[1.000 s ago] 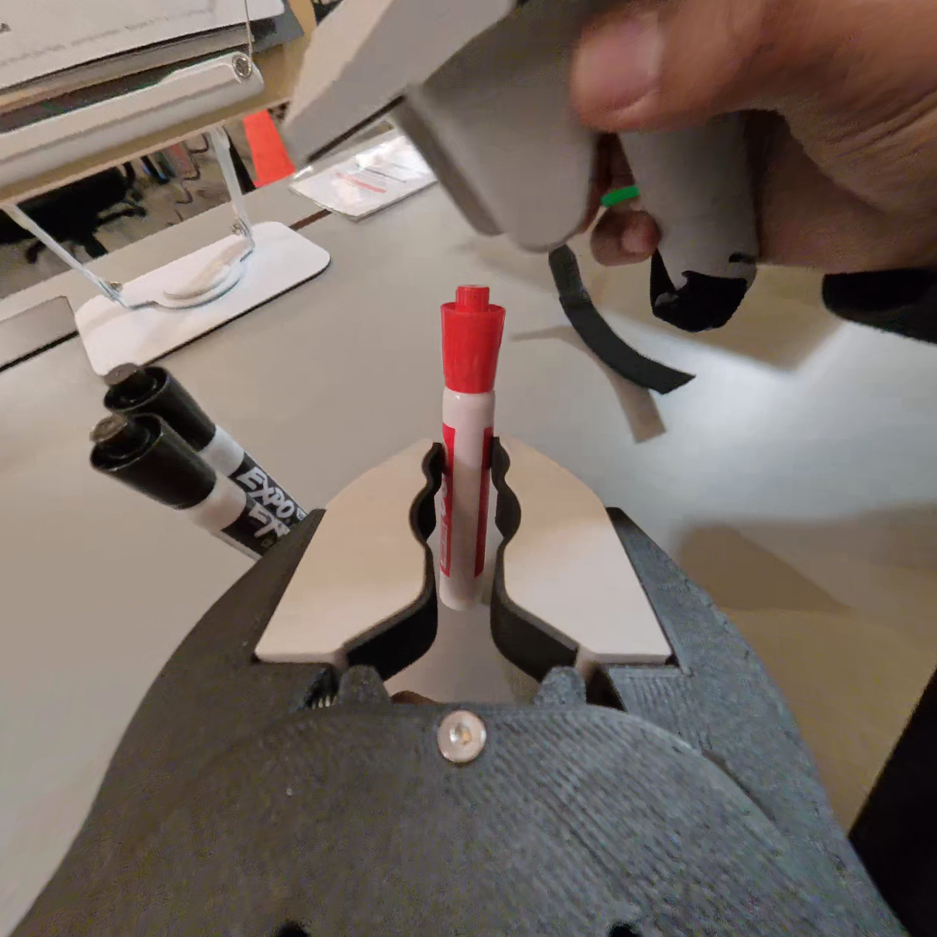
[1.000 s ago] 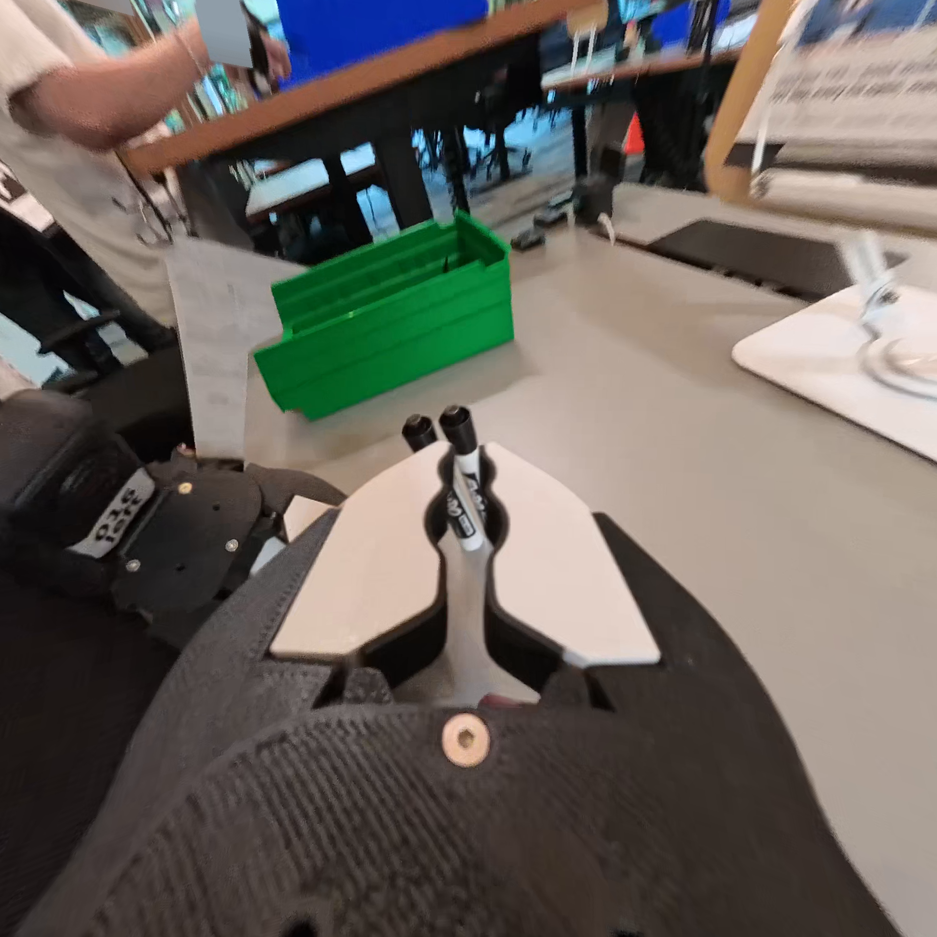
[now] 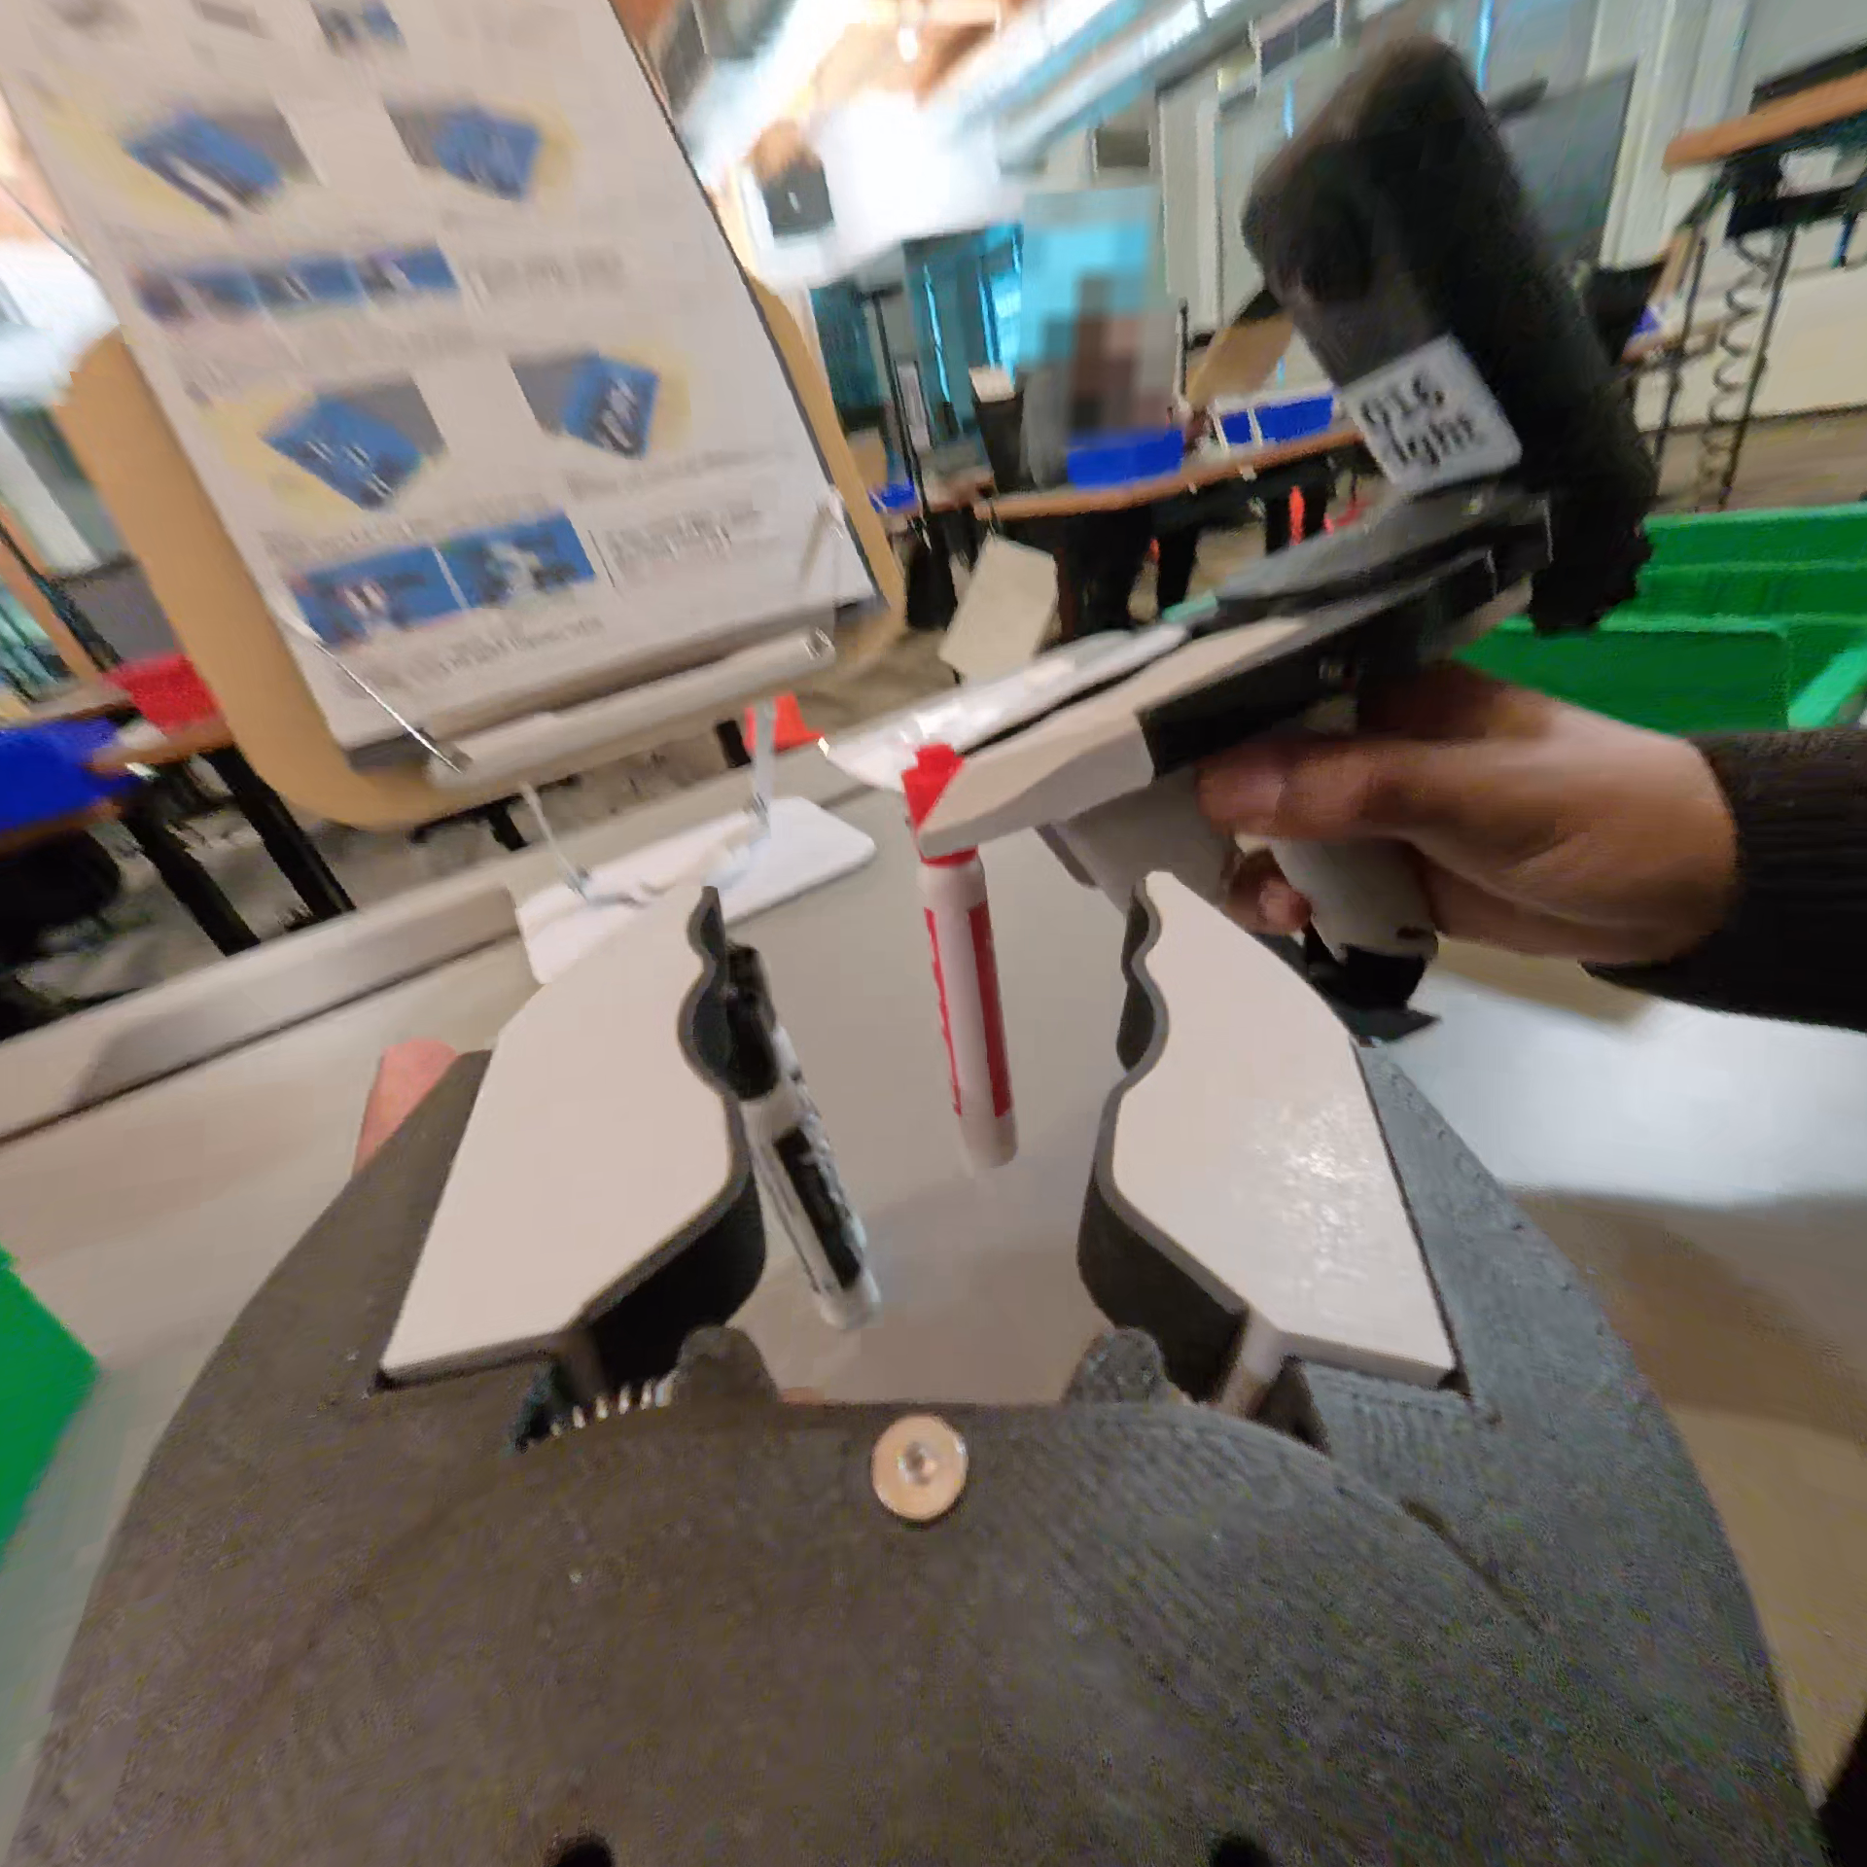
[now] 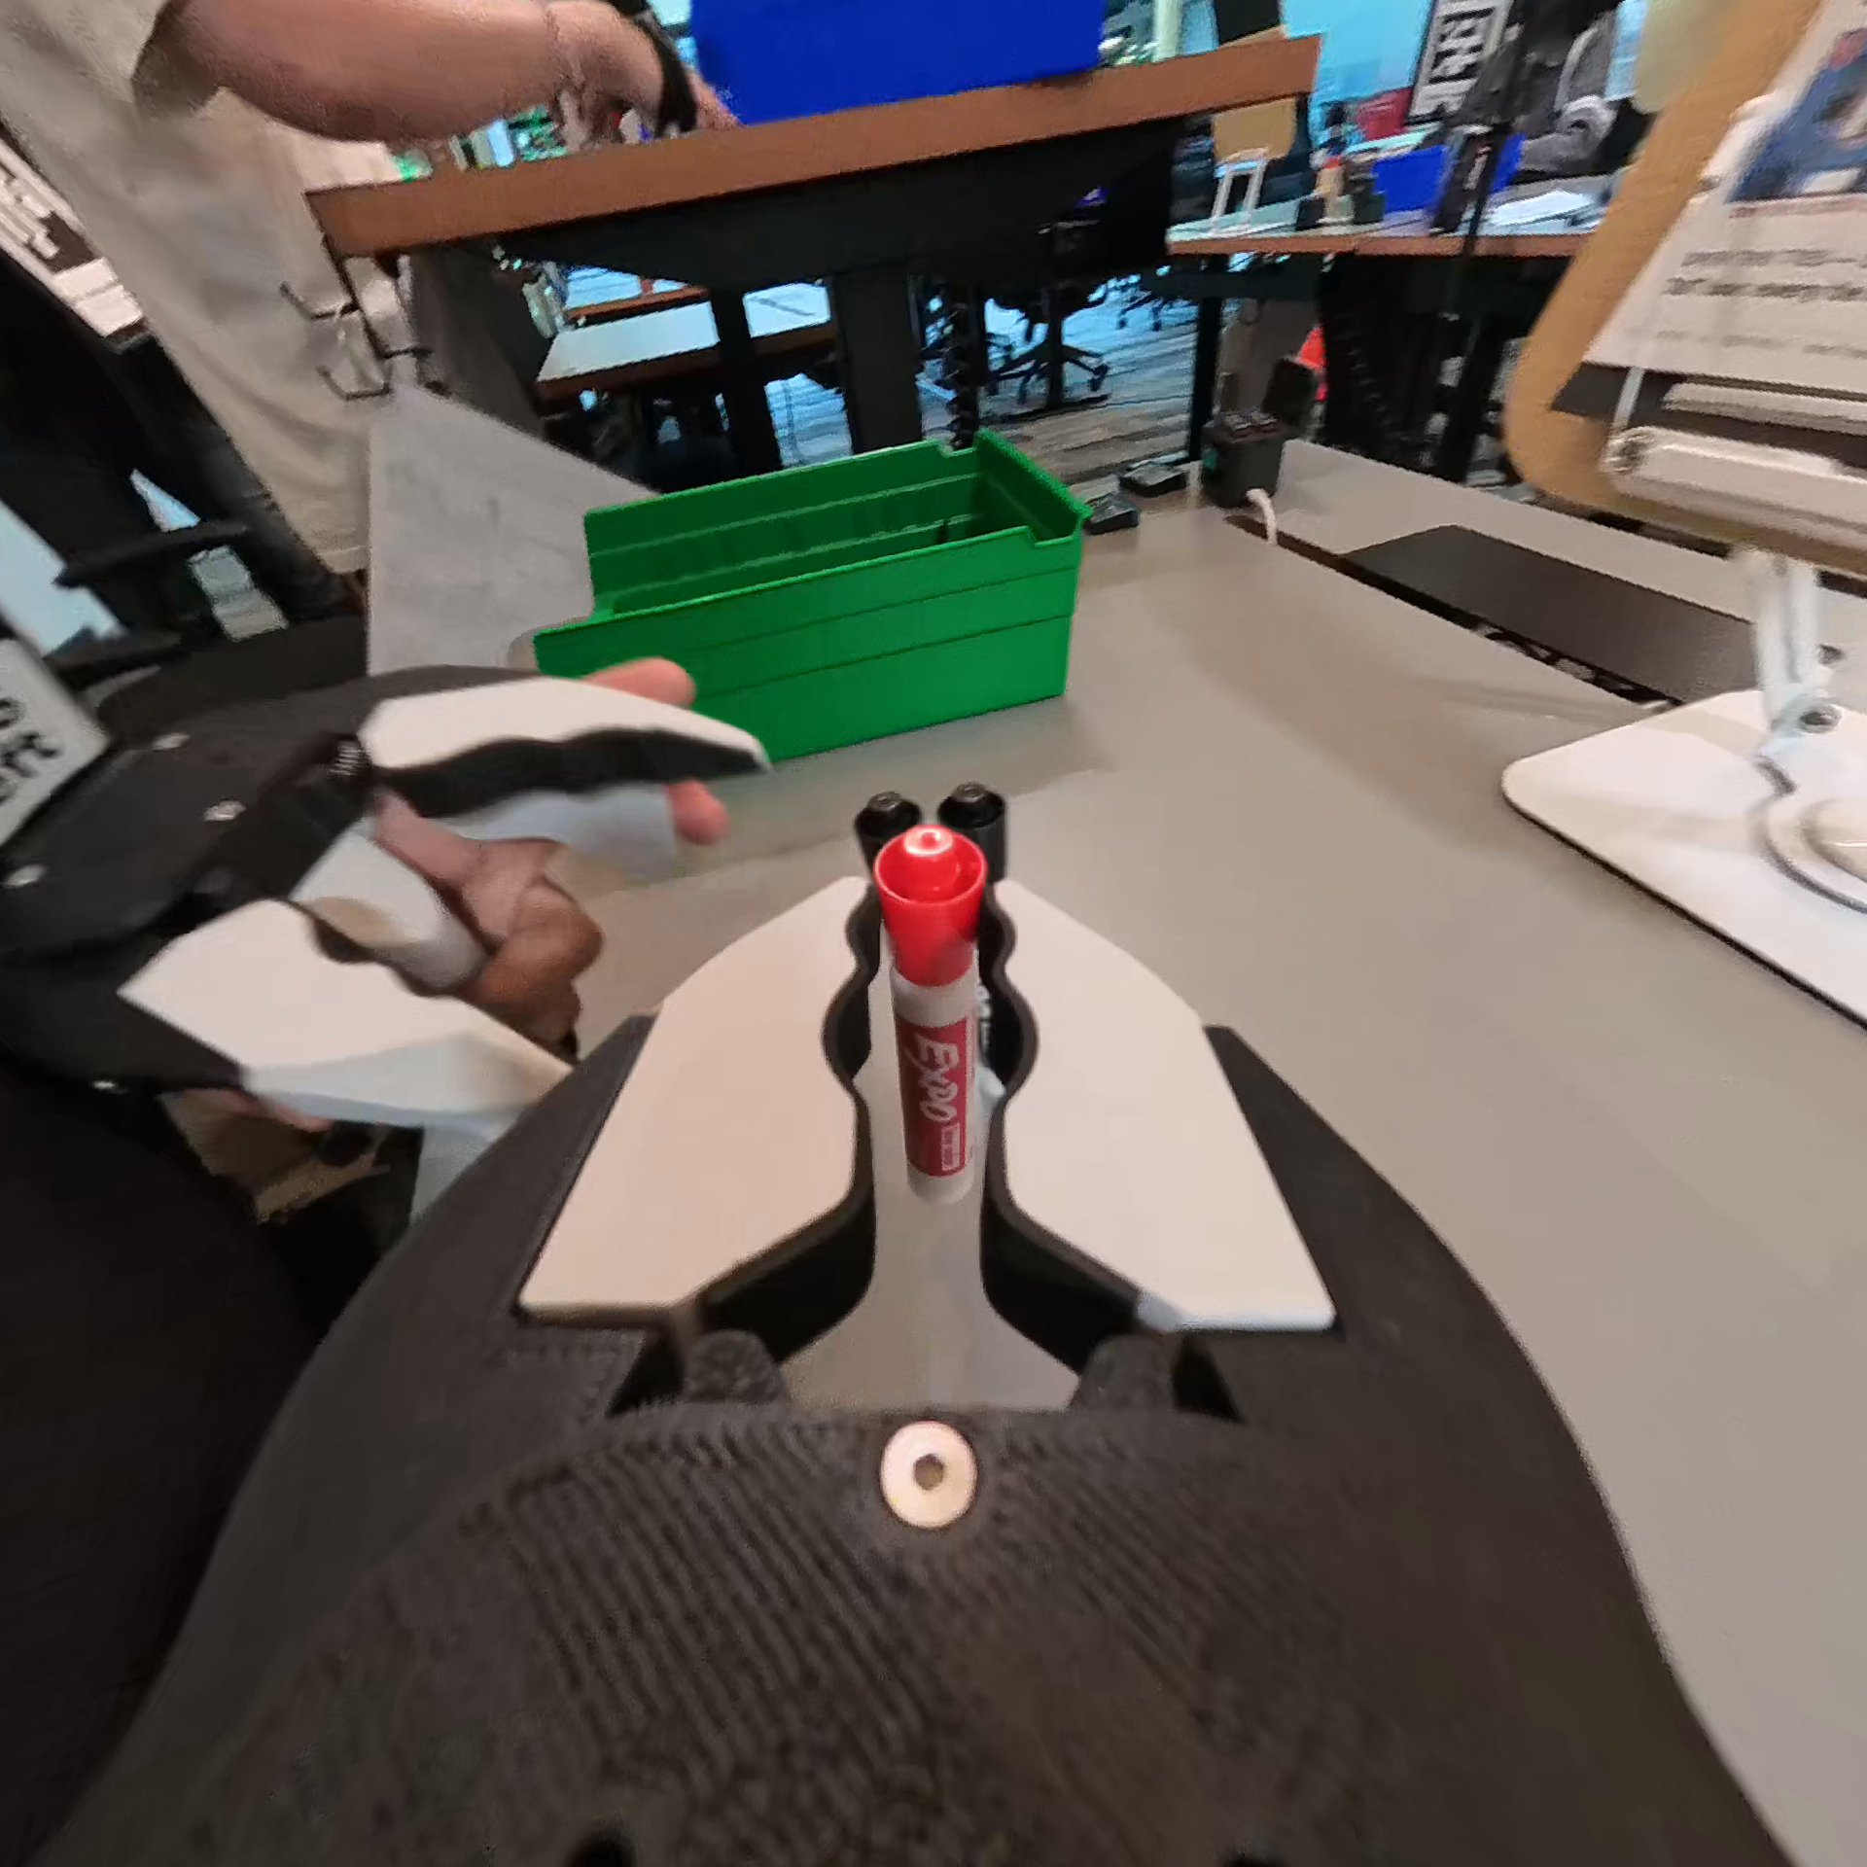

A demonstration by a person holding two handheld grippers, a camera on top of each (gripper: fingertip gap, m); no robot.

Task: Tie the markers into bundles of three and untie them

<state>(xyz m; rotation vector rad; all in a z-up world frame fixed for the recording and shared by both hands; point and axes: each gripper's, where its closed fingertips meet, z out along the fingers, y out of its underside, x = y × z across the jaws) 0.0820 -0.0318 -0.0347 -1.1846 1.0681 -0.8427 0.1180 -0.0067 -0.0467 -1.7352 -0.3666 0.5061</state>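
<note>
We saw the right gripper (image 4: 929, 1020) with its jaws clamped on three markers at once: a red marker (image 4: 935, 1020) on top and two black markers (image 4: 972, 808) just under it, their caps poking out past the fingertips above the grey desk (image 4: 1364, 909). The left gripper (image 3: 919, 1020) stood with its jaws wide apart and nothing between the pads; through that gap the red marker (image 3: 965, 1000) and one black marker (image 3: 798, 1152) hung from the right gripper (image 3: 914, 798). A green bin (image 4: 828, 596) sat farther back on the desk.
</note>
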